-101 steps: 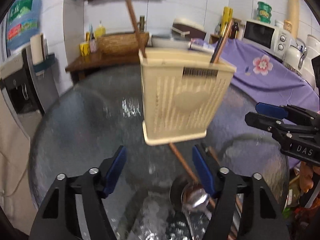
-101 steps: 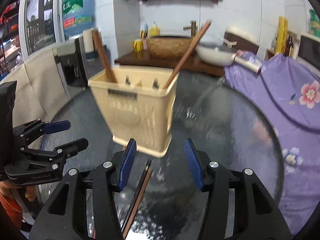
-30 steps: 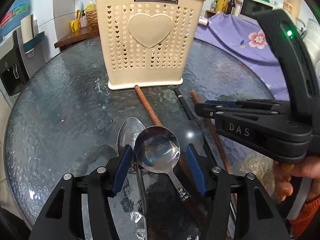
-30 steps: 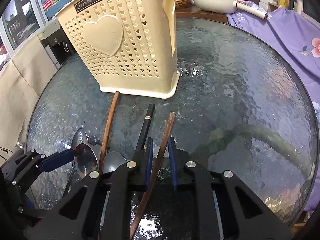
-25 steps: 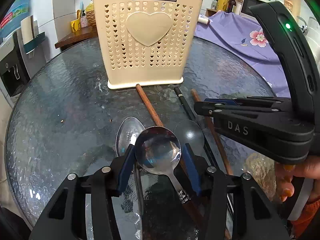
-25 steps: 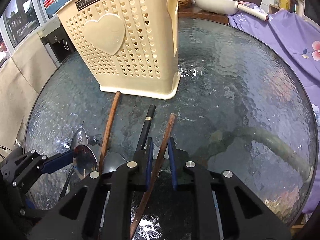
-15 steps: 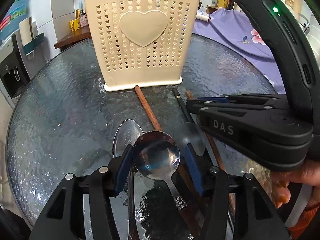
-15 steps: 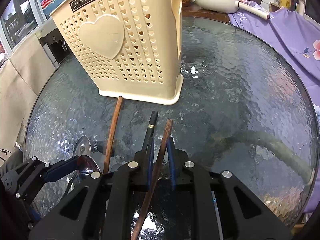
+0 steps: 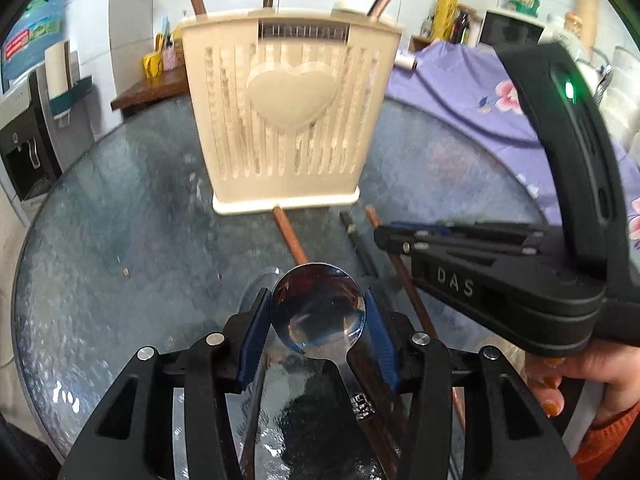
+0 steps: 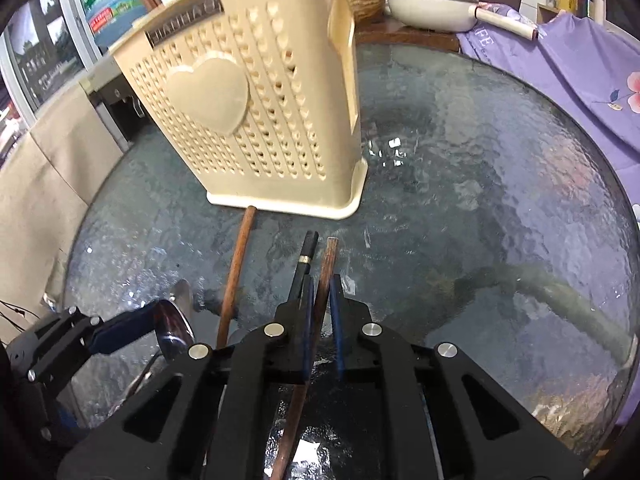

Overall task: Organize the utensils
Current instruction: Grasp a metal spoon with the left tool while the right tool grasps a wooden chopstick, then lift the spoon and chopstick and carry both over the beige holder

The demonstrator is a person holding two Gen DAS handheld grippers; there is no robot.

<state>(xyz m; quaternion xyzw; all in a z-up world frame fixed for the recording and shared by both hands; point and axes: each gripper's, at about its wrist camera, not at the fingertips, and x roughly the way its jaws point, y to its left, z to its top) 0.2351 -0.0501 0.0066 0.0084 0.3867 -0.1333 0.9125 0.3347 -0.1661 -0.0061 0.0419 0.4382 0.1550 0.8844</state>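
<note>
Both tools are lifting utensils off the glass table (image 10: 500,160): the left gripper (image 9: 316,312) is clamping a shiny round spoon (image 9: 318,308) by its bowl, and the right gripper (image 10: 320,308) is pinching a brown chopstick (image 10: 326,264), whose tip is poking out ahead of the jaws. Next, each piece probably needs raising above the cream holder (image 9: 288,116), which is standing upright ahead of both jaws, and tipping in. A dark chopstick (image 10: 306,256) is lying just left of the right jaws.

Motion blur smears the cream utensil basket (image 9: 288,108) at upper centre, its label unreadable, while the held spoon's (image 9: 318,310) handle runs under the gripper body.
</note>
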